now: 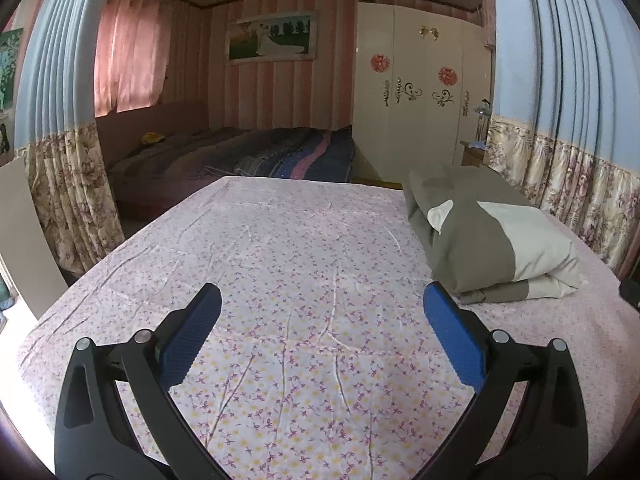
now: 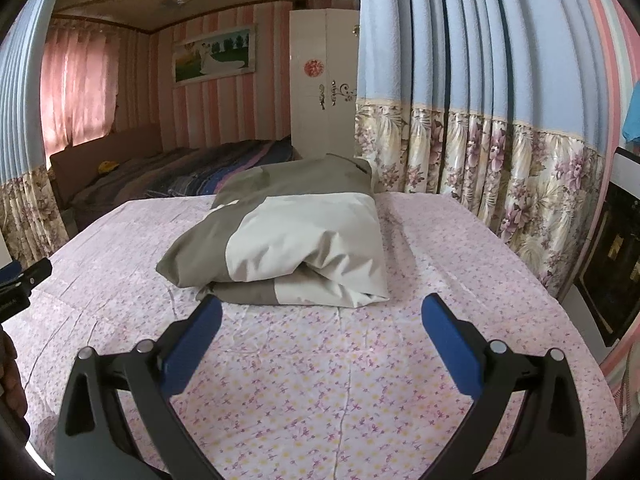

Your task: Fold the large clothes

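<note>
A grey and cream garment (image 2: 296,236) lies folded in a thick bundle on the bed's pink floral sheet (image 2: 320,380). In the left wrist view the same bundle (image 1: 480,240) sits to the right, beyond the right fingertip. My left gripper (image 1: 322,308) hovers open over bare sheet (image 1: 280,260), nothing between its blue pads. My right gripper (image 2: 322,312) is open too, just short of the bundle's near edge, its left fingertip (image 2: 208,312) close to the grey fold. The tip of the left gripper (image 2: 24,280) shows at the far left of the right wrist view.
Blue and floral curtains (image 2: 480,140) hang close along the bed's right side and far corner. A second bed with a dark striped blanket (image 1: 260,156) lies beyond, with a white wardrobe (image 1: 420,92) beside it. A dark cabinet (image 2: 616,264) stands at the right.
</note>
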Available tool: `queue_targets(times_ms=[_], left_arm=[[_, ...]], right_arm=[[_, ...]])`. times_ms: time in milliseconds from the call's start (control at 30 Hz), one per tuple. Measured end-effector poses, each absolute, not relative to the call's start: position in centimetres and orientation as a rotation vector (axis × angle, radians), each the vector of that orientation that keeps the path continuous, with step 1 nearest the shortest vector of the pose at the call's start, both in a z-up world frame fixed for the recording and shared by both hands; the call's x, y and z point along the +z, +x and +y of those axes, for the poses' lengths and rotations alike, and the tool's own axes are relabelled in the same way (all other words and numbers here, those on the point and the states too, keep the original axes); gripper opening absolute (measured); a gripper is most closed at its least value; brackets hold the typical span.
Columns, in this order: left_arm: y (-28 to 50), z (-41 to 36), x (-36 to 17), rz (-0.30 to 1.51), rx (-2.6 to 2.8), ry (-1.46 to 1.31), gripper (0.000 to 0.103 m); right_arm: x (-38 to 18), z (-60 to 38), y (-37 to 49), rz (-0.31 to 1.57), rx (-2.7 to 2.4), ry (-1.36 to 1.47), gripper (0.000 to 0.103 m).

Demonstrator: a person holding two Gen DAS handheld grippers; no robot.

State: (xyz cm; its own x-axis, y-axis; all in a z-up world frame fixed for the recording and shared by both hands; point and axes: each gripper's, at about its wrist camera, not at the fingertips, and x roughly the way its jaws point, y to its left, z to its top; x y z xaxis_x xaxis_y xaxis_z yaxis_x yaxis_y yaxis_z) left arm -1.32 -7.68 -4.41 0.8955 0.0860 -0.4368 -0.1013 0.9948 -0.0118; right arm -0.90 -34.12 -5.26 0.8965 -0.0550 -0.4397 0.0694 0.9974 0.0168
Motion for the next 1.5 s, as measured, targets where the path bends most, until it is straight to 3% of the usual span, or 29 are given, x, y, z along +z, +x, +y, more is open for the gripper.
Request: queue_targets(times_ms=[1500], left_arm=[[-0.52, -7.83, -4.56, 0.494, 0.056, -0.021, 0.100]], right_arm=[[-5.78, -34.32, -0.67, 0.468, -0.069, 0.025, 0.100]])
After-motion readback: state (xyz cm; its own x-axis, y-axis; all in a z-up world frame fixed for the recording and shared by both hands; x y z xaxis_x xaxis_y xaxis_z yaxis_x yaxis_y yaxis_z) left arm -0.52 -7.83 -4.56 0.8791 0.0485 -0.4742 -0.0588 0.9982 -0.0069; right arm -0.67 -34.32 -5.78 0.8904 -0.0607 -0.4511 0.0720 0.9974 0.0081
